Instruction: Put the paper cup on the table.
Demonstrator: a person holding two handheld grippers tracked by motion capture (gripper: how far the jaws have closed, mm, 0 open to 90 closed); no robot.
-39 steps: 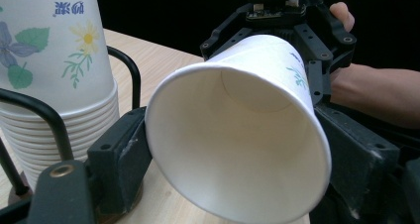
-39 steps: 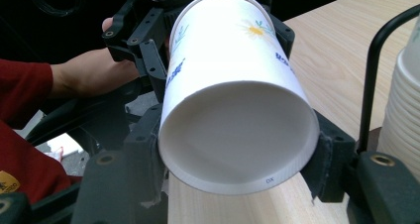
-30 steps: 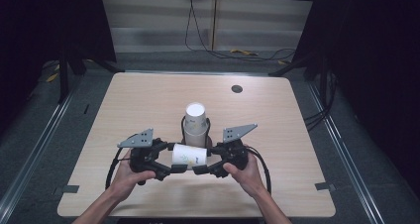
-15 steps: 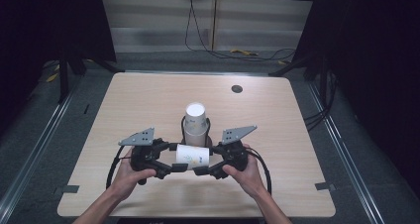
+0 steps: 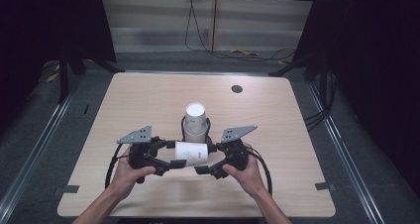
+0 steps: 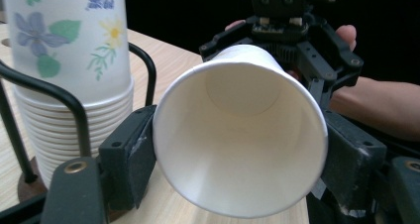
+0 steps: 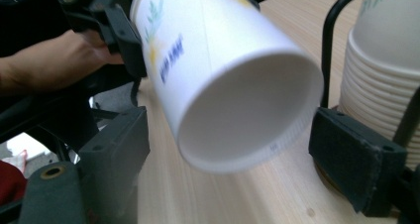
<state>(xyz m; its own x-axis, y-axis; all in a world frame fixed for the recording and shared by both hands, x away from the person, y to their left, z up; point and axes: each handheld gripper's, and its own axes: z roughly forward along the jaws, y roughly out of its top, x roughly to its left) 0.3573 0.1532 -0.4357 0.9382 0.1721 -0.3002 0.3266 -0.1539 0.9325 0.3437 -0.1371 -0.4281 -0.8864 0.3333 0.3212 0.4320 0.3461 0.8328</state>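
Now, your left gripper (image 5: 171, 160) is clamped on the wide mouth of the loose paper cup (image 5: 191, 152), which lies on its side, clear of the table, between your two hands; in the left gripper view the pads (image 6: 130, 162) press its rim from both sides. At three o'clock from it, your right gripper (image 5: 207, 163) has just been opening, and its jaws now stand apart around the cup's narrow base with a gap showing on either side. So the hand-over looks done, as I judge it: the cup rides on your left side alone, and placing it is what remains. Just past it at twelve o'clock stands the cup stack (image 5: 196, 121) in its wire holder (image 5: 183, 130), close enough to clip. The table (image 5: 287, 135) lies open from one to three o'clock; its near edge sits right under your wrists.
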